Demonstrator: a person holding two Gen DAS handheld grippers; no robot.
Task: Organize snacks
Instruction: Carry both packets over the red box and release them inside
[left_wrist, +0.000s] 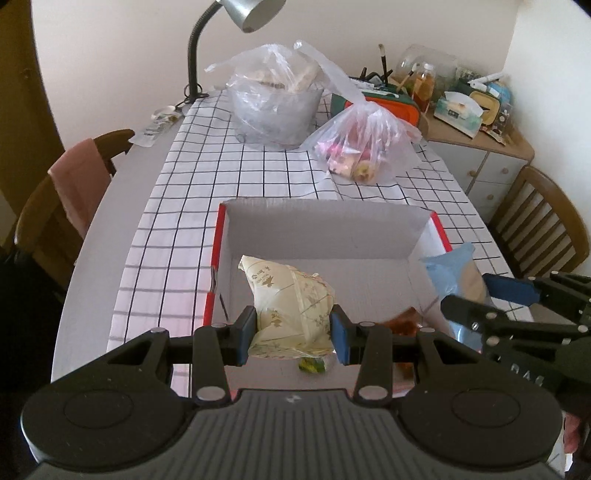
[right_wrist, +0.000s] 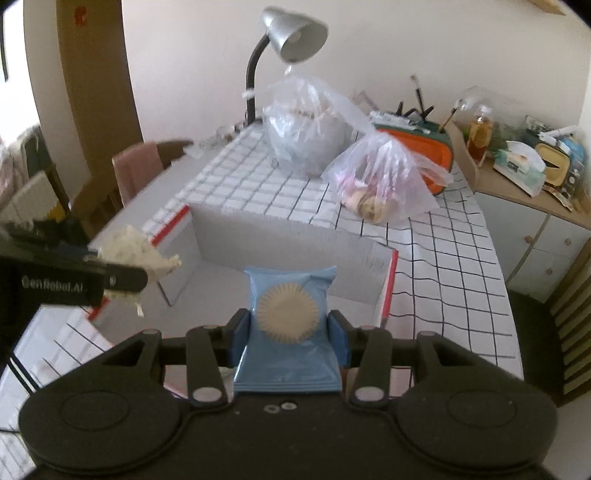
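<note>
Pinching a cream wrapped snack (left_wrist: 291, 314) in the left hand-held gripper (left_wrist: 293, 332) and a blue packet (right_wrist: 290, 328) in the right hand-held gripper (right_wrist: 290, 334), above the near box (left_wrist: 325, 229) on the desk (left_wrist: 192, 192); likely spilling outside if released early.

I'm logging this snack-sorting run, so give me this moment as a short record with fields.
left gripper: shut on cream patterned packet, above the box
right gripper: shut on blue packet
box: open, white inside, red-edged, on checked cloth
behind box: two clear plastic bags
far end: desk lamp
</note>
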